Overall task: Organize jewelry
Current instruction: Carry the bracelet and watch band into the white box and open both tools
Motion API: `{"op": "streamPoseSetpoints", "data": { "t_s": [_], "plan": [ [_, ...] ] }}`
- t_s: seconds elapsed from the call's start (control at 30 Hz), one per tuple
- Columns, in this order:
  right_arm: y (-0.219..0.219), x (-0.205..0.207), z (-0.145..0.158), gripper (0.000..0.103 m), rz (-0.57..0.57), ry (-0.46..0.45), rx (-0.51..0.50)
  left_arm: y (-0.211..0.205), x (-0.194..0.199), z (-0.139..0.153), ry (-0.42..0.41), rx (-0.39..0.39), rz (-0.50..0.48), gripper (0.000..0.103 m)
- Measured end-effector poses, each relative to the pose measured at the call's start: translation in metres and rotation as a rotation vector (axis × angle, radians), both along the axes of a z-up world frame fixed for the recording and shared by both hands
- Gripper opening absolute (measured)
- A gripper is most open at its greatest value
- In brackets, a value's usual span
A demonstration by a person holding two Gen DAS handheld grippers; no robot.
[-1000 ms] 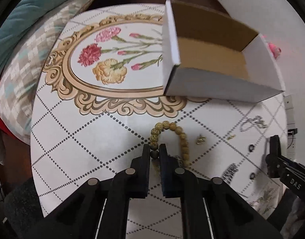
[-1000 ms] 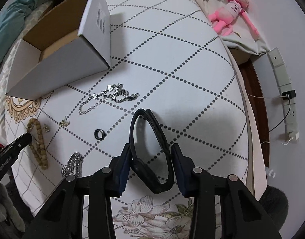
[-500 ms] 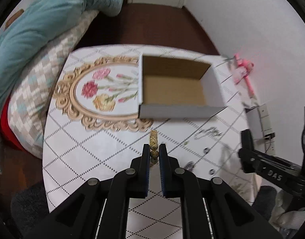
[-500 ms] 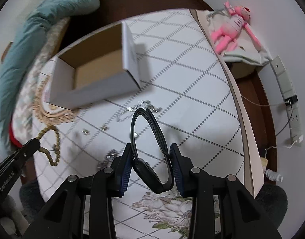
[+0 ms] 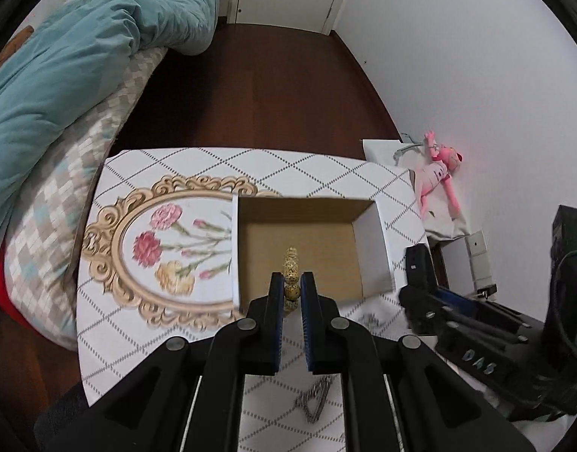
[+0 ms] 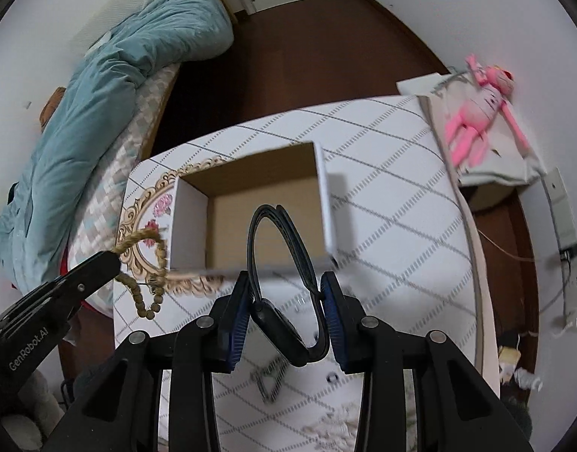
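My left gripper (image 5: 291, 287) is shut on a tan beaded bracelet (image 5: 291, 277) and holds it in the air in front of the open white cardboard box (image 5: 371, 248). In the right wrist view the bracelet (image 6: 152, 263) hangs in a loop from the left gripper (image 6: 115, 258), left of the box (image 6: 324, 203). My right gripper (image 6: 284, 303) is shut on a black watch with a looped strap (image 6: 288, 263), held above the box's near wall. The box looks empty.
The table (image 5: 145, 339) has a white diamond-pattern cloth with a flower print. A silver chain (image 5: 314, 401) and a small dark ring (image 6: 331, 377) lie on it near me. A bed with a teal duvet (image 5: 62, 75) is to the left. A pink plush toy (image 5: 437, 173) lies to the right.
Both grippers have risen off the table with their items and moved toward the box. The bracelet now hangs free and the box sits centred ahead.
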State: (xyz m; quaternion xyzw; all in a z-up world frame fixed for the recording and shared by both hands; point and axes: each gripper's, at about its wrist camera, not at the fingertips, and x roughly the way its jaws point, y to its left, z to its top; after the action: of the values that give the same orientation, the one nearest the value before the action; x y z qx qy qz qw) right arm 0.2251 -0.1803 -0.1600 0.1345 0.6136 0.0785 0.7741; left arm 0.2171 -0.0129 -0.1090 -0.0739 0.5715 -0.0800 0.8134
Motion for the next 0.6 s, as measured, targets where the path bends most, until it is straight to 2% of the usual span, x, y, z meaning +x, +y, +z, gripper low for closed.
{"op": "streamPoseSetpoints", "data": {
  "t_s": [0.33, 0.5, 0.6],
  "plan": [
    [0.019, 0.058, -0.037, 0.039, 0.033, 0.057, -0.014, -0.009, 0.051, -0.022, 0.083, -0.038, -0.036, 0.007],
    [0.022, 0.072, -0.051, 0.051, 0.047, 0.089, -0.012, -0.007, 0.060, -0.031, 0.116, -0.015, -0.003, 0.009],
    [0.023, 0.074, -0.048, 0.054, 0.046, 0.093, -0.021, -0.004, 0.060, -0.031, 0.109, 0.030, 0.012, 0.024]
  ]
}}
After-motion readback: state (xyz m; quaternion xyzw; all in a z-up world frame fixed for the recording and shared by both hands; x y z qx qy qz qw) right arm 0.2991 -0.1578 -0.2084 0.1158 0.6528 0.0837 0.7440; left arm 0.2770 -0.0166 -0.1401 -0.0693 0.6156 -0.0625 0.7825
